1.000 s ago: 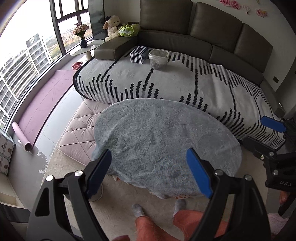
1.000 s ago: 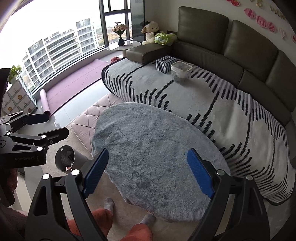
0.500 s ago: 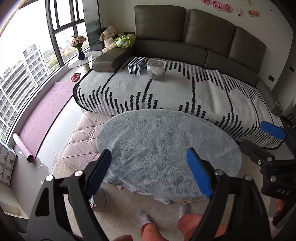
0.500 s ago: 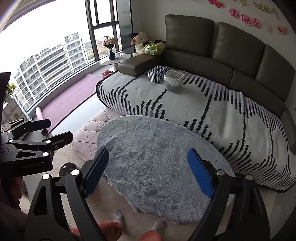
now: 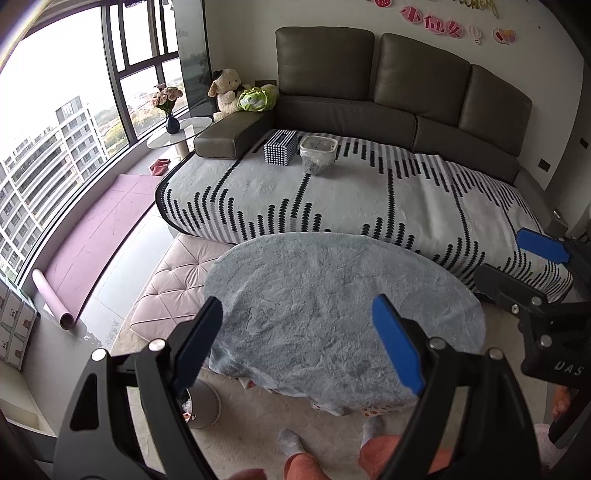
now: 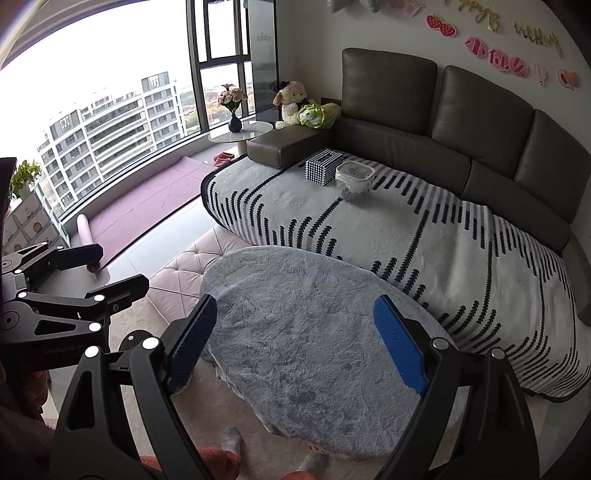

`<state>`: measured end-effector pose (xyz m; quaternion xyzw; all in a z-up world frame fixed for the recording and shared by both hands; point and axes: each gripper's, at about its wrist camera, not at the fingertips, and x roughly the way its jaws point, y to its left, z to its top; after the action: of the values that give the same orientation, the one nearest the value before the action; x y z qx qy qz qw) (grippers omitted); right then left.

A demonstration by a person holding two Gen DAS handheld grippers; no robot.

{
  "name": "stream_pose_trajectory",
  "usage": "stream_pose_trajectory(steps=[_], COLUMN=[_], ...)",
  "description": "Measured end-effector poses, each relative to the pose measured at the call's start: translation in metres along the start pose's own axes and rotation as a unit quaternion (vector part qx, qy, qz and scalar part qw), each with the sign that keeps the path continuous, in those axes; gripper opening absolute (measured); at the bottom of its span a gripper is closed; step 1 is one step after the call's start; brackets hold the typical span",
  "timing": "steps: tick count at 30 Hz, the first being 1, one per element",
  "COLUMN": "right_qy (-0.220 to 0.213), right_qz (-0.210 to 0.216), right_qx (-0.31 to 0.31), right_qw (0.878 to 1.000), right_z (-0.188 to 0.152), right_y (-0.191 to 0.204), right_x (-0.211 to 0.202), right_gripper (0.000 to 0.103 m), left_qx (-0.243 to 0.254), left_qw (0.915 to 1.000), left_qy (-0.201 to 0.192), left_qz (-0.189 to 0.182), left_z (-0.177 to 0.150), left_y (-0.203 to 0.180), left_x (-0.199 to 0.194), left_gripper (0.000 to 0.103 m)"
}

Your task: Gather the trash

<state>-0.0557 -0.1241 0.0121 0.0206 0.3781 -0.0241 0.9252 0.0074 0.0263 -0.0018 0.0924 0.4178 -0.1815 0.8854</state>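
Left wrist view is showing the left tool (image 5: 297,338) and right tool (image 6: 295,339) hovering spread apart and empty over the tabletop (image 5: 332,295), while the distant bin (image 5: 317,154) is risking a tip on soft sofa (image 5: 369,192).

We read "UAS" – white letters, upside down – on the right gripper (image 5: 546,291) body in the left view. On the left gripper (image 6: 107,273) body, "GenRobot.AI", faint. Pink wall characters (image 6: 495,55) read "小仙女"; the gold script (image 6: 537,35) beside them is unclear.
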Motion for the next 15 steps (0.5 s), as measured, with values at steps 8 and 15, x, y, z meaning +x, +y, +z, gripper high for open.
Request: stream_pose_trajectory(steps=[8, 15], right_qy=[-0.01, -0.014], right_qz=[0.005, 0.009], right_qx=[-0.005, -0.01], right_qw=[1.0, 1.0], right_z=[0.0028, 0.0043], right_y=[0.0015, 0.0011], right_x=[-0.0047, -0.0045], right_gripper=[0.083, 0.084], left_qx=[0.003, 0.005], left_qw=[0.9999, 0.9998], left_qy=[-0.012, -0.016], left_qz=[0.007, 0.009], left_z=[-0.0005, -0.0003], left_y=[-0.003, -0.0065], left_x=[-0.003, -0.0037], left_gripper=[0.083, 0.083])
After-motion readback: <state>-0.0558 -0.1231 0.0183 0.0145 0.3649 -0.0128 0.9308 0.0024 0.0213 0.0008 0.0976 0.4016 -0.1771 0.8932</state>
